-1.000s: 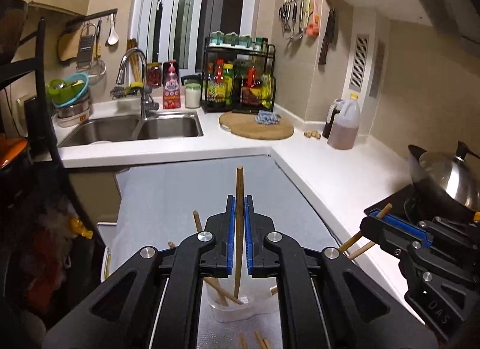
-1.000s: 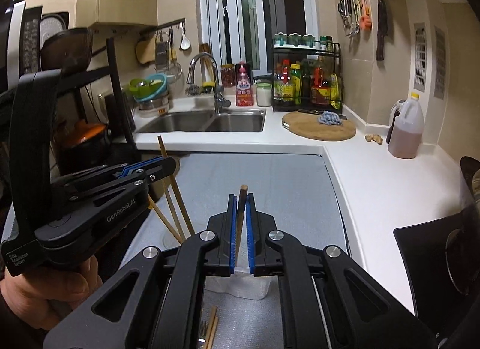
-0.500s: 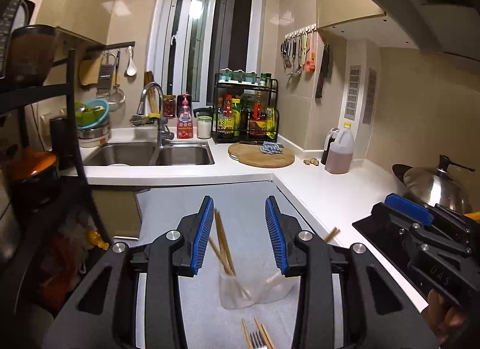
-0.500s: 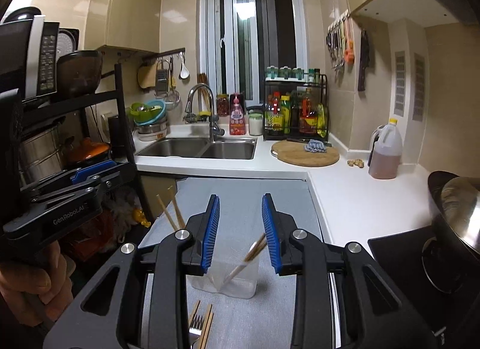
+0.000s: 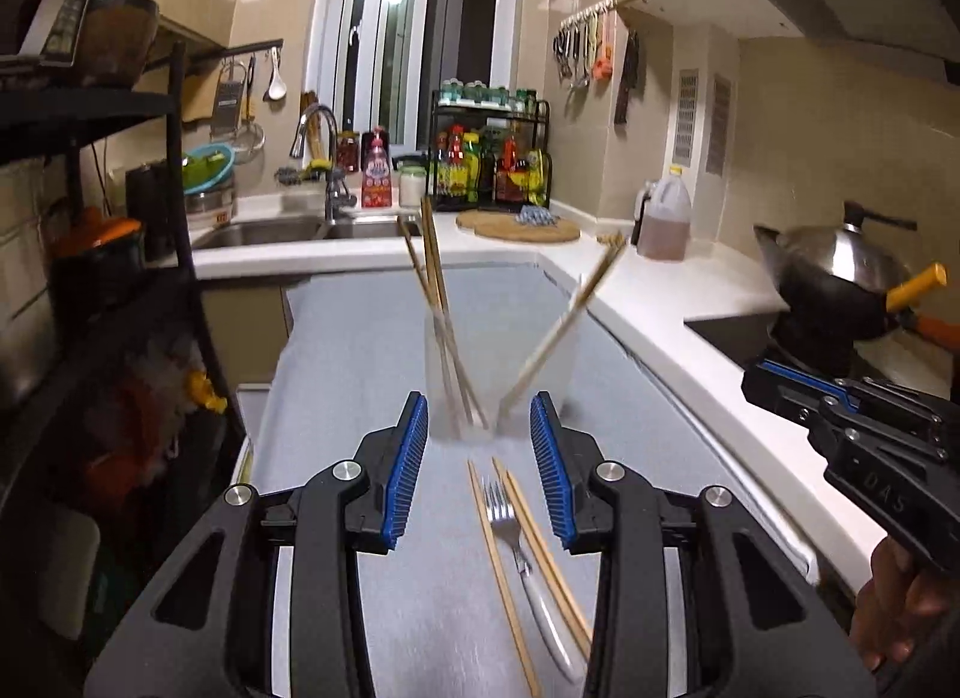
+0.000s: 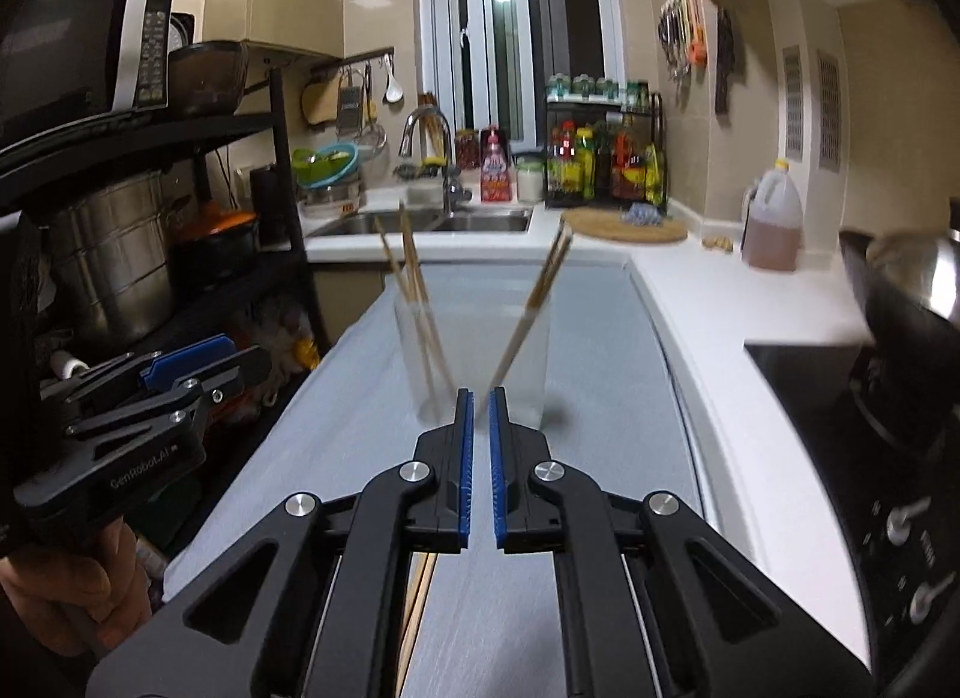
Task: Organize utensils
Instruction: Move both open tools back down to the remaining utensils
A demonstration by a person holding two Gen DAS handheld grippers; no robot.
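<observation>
kitchen, night, lit from above; l-shaped white worktop [image 5: 654, 308] with a grey mat [image 5: 372, 350] laid as the sorting area, sink and bottle rack well behind.

- clear cup [image 5: 498, 362]: upright mid-mat, serving as the holder; tall enough that long sticks lean on its rim rather than fall out.
- left gripper [image 5: 479, 470]: low over the mat just short of the cup, fingers wide and empty, seemingly lined up on the loose pieces below.
- right gripper [image 6: 480, 458]: also just short of the cup, fingers narrow with a slim gap, nothing between them.
- chopsticks in cup [image 5: 432, 302]: a group leaning left, another leaning right.
- loose chopsticks [image 5: 501, 572]: flat on the mat, not yet sorted, near side of the cup.
- fork [image 5: 516, 542]: lying between them, tines toward the cup.
</observation>
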